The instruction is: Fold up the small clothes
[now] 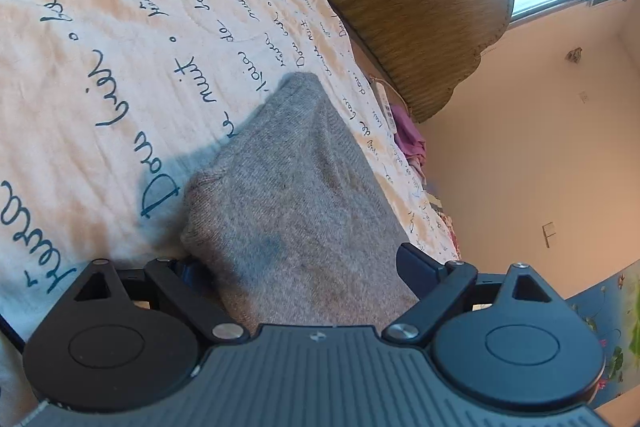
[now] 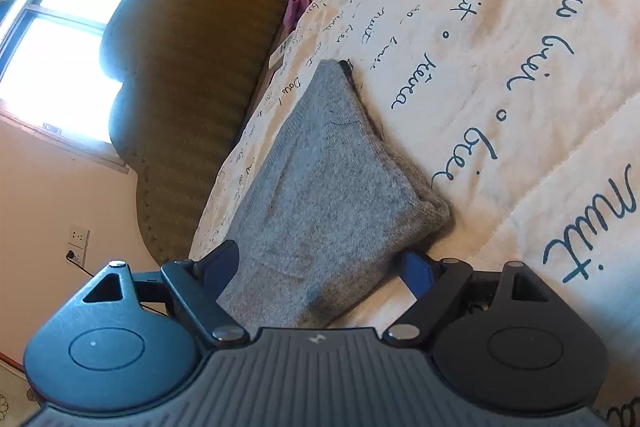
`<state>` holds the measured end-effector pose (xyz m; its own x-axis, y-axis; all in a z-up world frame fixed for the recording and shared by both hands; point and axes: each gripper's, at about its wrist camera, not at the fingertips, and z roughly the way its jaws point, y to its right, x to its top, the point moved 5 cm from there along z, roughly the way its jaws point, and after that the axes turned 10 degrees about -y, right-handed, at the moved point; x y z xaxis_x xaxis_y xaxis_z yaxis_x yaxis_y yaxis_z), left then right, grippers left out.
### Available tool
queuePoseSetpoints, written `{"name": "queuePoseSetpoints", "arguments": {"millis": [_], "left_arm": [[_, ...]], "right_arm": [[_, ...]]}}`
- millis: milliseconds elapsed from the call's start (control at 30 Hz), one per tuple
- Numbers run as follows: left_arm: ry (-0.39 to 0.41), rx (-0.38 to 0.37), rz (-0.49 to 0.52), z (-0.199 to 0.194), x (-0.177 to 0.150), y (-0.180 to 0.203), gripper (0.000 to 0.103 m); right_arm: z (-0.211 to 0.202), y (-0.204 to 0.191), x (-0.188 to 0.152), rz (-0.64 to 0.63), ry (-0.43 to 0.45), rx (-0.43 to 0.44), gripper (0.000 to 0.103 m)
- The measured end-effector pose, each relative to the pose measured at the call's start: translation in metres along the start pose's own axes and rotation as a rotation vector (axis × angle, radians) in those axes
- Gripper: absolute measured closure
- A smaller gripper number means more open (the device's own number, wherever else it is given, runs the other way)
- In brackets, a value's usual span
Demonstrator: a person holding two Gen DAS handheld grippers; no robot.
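my left fingers (image 1: 302,267) stand wide apart with the grey knit garment (image 1: 296,195) lying between them; the pads do not press on it, so i grip nothing there. one left fingertip (image 1: 416,263) shows dark at the garment's right edge, the other is mostly hidden under the knit. my right fingers (image 2: 320,263) are spread just as wide, straddling the near end of the same garment (image 2: 328,187), one blue-black fingertip (image 2: 416,269) just beside its thick folded edge, and nothing is clamped.

the garment lies folded flat on the bed, a long grey slab running away from both cameras, with a rounded doubled edge along one side and a far corner lifting slightly. it rests on a cream bedspread (image 1: 100,47) printed with dark blue handwriting, rumpled in soft ridges.

past the garment's far end, a white tag or strip (image 1: 386,103) and a crumpled pink cloth (image 1: 408,137) lie at the bed's edge against the olive upholstered headboard (image 1: 400,11), whose scalloped outline has stud trim. behind it a bright window (image 2: 60,39) glares, set in a peach wall (image 1: 520,155). a wall socket (image 2: 78,245) with a cable plugged in sits low beside the headboard.

the bedspread is open on the inner side of the garment, while the other side runs close to the bed's edge.
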<state>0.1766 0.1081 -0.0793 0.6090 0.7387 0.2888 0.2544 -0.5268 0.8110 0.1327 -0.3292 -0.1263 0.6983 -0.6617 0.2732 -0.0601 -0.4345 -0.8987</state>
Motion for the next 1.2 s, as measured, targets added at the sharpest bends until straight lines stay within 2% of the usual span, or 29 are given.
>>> {"name": "queuePoseSetpoints", "arguments": {"millis": [67, 133, 167, 233, 300, 333, 400, 433, 567, 667, 767, 900, 967, 1067, 1133, 1200], "left_arm": [[0.003, 0.003, 0.013, 0.001, 0.0, -0.001, 0.017], [0.002, 0.049, 0.033, 0.006, -0.003, -0.004, 0.026], [0.004, 0.072, 0.047, 0.008, -0.003, -0.004, 0.031], [0.018, 0.101, 0.08, 0.009, -0.006, -0.002, 0.036], [0.027, 0.12, 0.099, 0.009, -0.01, -0.002, 0.045], [0.031, 0.143, 0.095, 0.01, -0.01, -0.004, 0.056], [0.027, 0.167, 0.079, 0.012, -0.009, -0.01, 0.087], [0.006, 0.174, 0.064, 0.015, -0.008, -0.014, 0.1], [0.009, 0.163, 0.071, 0.009, 0.001, -0.009, 0.1], [0.009, 0.104, 0.084, -0.006, 0.01, 0.006, 0.1], [-0.01, 0.046, 0.098, -0.034, 0.013, 0.023, 0.1], [-0.046, -0.006, 0.142, -0.082, -0.004, 0.033, 0.1], [-0.083, 0.001, 0.162, -0.097, -0.019, 0.024, 0.1], [-0.134, 0.068, 0.156, -0.098, -0.04, -0.013, 0.1], [-0.155, 0.13, 0.097, -0.089, -0.046, -0.044, 0.1], [-0.161, 0.118, 0.043, -0.083, -0.051, -0.063, 0.098]], "right_arm": [[0.0, 0.002, 0.001, 0.016, 0.016, 0.011, 0.018], [0.002, 0.006, 0.003, 0.023, 0.028, 0.008, 0.018], [0.003, 0.005, 0.004, 0.008, 0.04, -0.004, 0.018], [0.011, -0.001, 0.007, -0.024, 0.052, -0.048, 0.018], [0.019, -0.006, 0.007, -0.059, 0.061, -0.074, 0.025], [0.023, -0.005, 0.006, -0.065, 0.059, -0.097, 0.053], [0.031, 0.006, 0.006, -0.013, 0.024, -0.104, 0.092], [0.034, 0.013, 0.006, 0.02, 0.019, -0.087, 0.096], [0.033, 0.011, 0.008, -0.011, 0.025, -0.078, 0.097], [0.02, -0.008, 0.015, -0.059, 0.05, -0.015, 0.098], [-0.004, -0.036, 0.016, -0.138, 0.066, 0.04, 0.098], [-0.051, -0.064, 0.001, -0.228, 0.06, 0.13, 0.098], [-0.078, -0.066, -0.015, -0.247, 0.055, 0.164, 0.1], [-0.095, -0.045, -0.042, -0.204, -0.031, 0.184, 0.099], [-0.093, -0.023, -0.054, -0.149, -0.064, 0.131, 0.097], [-0.087, 0.001, -0.062, -0.067, -0.083, 0.056, 0.091]]}}
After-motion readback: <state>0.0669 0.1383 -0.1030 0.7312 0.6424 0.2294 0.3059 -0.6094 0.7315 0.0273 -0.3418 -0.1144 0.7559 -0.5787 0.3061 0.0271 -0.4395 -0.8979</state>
